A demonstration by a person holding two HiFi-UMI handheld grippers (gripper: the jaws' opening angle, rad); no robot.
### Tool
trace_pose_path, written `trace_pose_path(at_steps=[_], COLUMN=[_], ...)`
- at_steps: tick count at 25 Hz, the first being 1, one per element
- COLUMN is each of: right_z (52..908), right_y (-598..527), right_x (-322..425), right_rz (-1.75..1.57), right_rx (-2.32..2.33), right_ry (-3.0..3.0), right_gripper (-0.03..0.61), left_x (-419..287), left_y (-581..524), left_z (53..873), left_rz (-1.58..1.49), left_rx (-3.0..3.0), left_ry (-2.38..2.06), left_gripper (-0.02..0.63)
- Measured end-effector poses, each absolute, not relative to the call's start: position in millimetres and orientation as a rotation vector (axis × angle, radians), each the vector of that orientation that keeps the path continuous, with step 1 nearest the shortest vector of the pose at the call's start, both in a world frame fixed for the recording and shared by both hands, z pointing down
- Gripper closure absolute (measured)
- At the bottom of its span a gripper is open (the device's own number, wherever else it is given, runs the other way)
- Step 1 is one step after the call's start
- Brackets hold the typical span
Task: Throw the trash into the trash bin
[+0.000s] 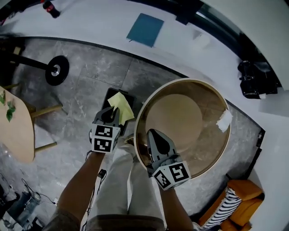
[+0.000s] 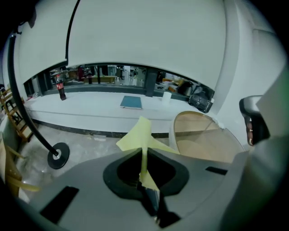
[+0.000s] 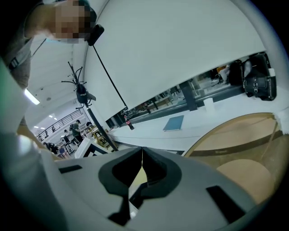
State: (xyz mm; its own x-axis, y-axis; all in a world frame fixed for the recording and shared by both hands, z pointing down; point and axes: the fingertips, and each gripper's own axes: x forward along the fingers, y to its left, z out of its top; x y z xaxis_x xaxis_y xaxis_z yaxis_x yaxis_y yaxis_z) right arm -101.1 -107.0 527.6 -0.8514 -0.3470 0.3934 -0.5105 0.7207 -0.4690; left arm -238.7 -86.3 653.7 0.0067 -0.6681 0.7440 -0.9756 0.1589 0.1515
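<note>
My left gripper (image 1: 110, 113) is shut on a yellow sheet of paper (image 1: 121, 106), which sticks out past its tips. In the head view the sheet hangs just over a black trash bin (image 1: 113, 92) on the grey floor, left of the round table. In the left gripper view the yellow paper (image 2: 140, 134) stands pinched between the closed jaws of the left gripper (image 2: 143, 155); the bin is hidden there. My right gripper (image 1: 154, 133) hovers at the near rim of the table, and in the right gripper view this gripper (image 3: 142, 153) is shut with nothing in it.
A round wooden table (image 1: 216, 155) with a raised rim fills the right; a crumpled white tissue (image 1: 224, 120) lies at its far edge. A white ledge behind carries a blue book (image 1: 145, 30), a cola bottle (image 1: 50, 8) and a black bag (image 1: 255, 79). A black stand base (image 1: 57, 70) sits left.
</note>
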Motion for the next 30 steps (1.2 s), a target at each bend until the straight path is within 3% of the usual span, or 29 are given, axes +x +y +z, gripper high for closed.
trace_pose_path(at_steps=[7,30], right_z=[537,564], right_y=[-93,-96], right_x=[-122,-112], right_rz=[0.819,0.804], right_rx=[0.599,0.581], right_ry=[-2.629,-2.566], right_gripper=[0.56,0.56], left_x=[-264,-257], left_y=[-53,-21], left_z=[666,727], left_rz=[0.519,0.504], left_rx=[1.483,1.335], left_ry=[-1.774,-1.744], left_gripper=[0.574,0.574])
